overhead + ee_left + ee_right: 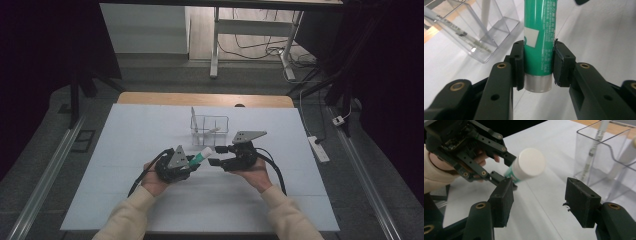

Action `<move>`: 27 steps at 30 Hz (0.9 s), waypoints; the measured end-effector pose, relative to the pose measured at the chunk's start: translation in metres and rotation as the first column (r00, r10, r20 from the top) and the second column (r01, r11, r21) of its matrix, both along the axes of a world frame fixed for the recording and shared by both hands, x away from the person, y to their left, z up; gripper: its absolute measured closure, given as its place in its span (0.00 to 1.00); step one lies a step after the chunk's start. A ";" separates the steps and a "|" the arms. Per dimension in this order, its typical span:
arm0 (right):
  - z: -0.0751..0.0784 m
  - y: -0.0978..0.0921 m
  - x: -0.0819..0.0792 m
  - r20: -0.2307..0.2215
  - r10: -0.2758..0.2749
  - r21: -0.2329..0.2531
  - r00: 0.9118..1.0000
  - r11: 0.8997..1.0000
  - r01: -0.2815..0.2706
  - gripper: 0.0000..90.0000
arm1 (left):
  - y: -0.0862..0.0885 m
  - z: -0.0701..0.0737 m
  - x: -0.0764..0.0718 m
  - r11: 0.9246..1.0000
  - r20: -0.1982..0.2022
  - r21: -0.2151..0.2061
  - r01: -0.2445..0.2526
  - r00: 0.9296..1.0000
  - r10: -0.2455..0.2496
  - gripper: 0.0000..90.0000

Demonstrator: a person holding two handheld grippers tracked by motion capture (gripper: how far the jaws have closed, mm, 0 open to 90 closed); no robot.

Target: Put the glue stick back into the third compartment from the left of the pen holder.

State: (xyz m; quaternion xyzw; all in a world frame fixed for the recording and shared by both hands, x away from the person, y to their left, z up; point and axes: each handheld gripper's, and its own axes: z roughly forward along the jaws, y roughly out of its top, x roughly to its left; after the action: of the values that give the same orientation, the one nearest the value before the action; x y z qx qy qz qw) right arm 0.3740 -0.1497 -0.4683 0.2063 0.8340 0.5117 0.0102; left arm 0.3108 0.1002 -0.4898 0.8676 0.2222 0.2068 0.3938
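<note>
The left gripper (537, 63) has its two black jaws clamped on a green tube (539, 37), the pads pressing its sides near the crimped silvery end, which sticks out toward the camera in the left gripper view. The tube carries small printed text and a white patch, and its other end wears a white cap (529, 162) that points at the right gripper in the right gripper view. The right gripper (540, 203) has its jaws spread wide with nothing between them, facing the cap from just beside it, apart from it. In the high view the two grippers meet at the middle of the table, the left gripper (194, 162) holding the tube (200, 157) off the surface and aimed at the right gripper (218, 156), each held in a hand with a cream sleeve (125, 217). Behind them, near the far side, stands a clear plastic box (210, 130) with compartments; a thin white stick (596, 145) leans in one of them and another pale item in the next. The box rests on a white sheet (125, 140) covering the wooden table (150, 98).
</note>
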 end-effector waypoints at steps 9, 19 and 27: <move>-0.001 0.008 -0.006 -0.010 0.022 0.049 1.000 0.999 -0.021 0.59 | -0.013 -0.004 -0.002 0.999 -0.017 -0.004 0.042 0.999 -0.042 0.73; 0.005 0.007 -0.007 -0.031 0.067 0.108 0.997 0.992 -0.063 0.71 | -0.013 -0.005 -0.002 0.999 -0.017 -0.019 0.037 0.999 -0.038 0.70; 0.014 0.000 -0.008 0.036 0.014 0.091 0.999 0.996 -0.017 0.71 | 0.001 -0.002 -0.005 0.999 -0.046 -0.048 -0.018 0.999 0.016 0.55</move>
State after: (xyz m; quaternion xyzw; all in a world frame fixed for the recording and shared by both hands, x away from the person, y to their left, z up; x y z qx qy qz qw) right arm 0.3662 -0.1500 -0.4540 0.1909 0.8110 0.5529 0.0114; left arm 0.3063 0.1013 -0.4916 0.8604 0.2434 0.1846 0.4079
